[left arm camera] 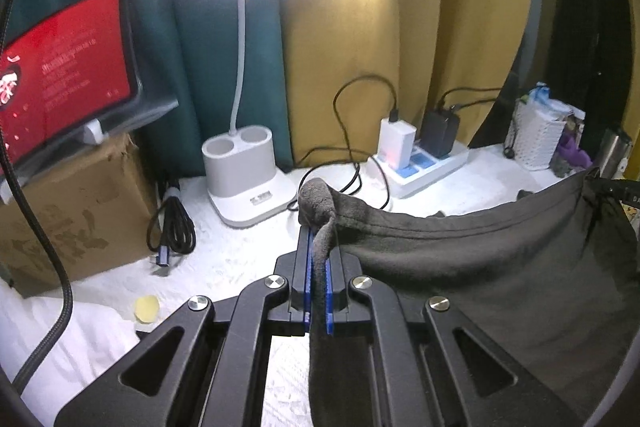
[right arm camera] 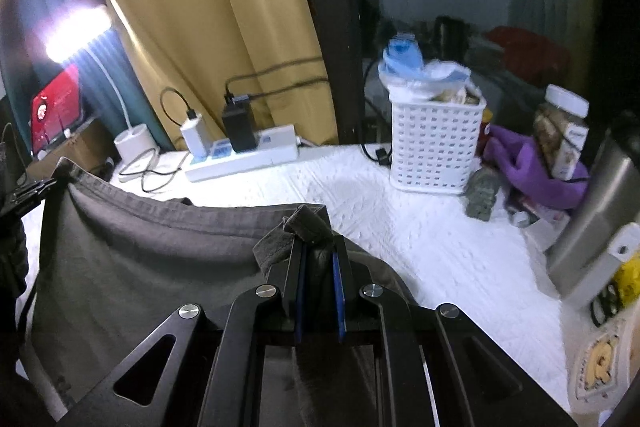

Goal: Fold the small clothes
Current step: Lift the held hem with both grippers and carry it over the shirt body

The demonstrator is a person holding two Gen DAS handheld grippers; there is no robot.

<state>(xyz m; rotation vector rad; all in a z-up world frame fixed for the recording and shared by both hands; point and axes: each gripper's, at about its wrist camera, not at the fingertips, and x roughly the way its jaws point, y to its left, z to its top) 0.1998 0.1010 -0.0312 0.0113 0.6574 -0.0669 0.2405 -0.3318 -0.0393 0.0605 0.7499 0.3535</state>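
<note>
So this dark grey soft cotton garment (left arm camera: 480, 267) is about as floppy as it gets. It's light, has no stiffness, and sags in a curve between the two grippers, hanging just over the white quilted bench cover (right arm camera: 420, 227). I'd guess it won't slip much since the fabric looks a bit fuzzy, but it'll bunch up if you grab mid-panel. The corners along the hemmed edge are the place to hold, and that's where it's held now. The left gripper (left arm camera: 318, 247) has its jaws clamped together on one bunched corner, and the right gripper (right arm camera: 320, 255) is pinched on the other, with a thicker wad between the blue pads.

The left wrist view gives you the white desk lamp base (left arm camera: 248, 183), the brown cardboard box (left arm camera: 72, 219) and the red-screen tablet (left arm camera: 68, 67) up close. The right wrist view is blurrier, but it shows the white plastic lattice basket (right arm camera: 436, 147), the purple cloth (right arm camera: 532, 171) and a white-lidded jar (right arm camera: 564, 131).
</note>
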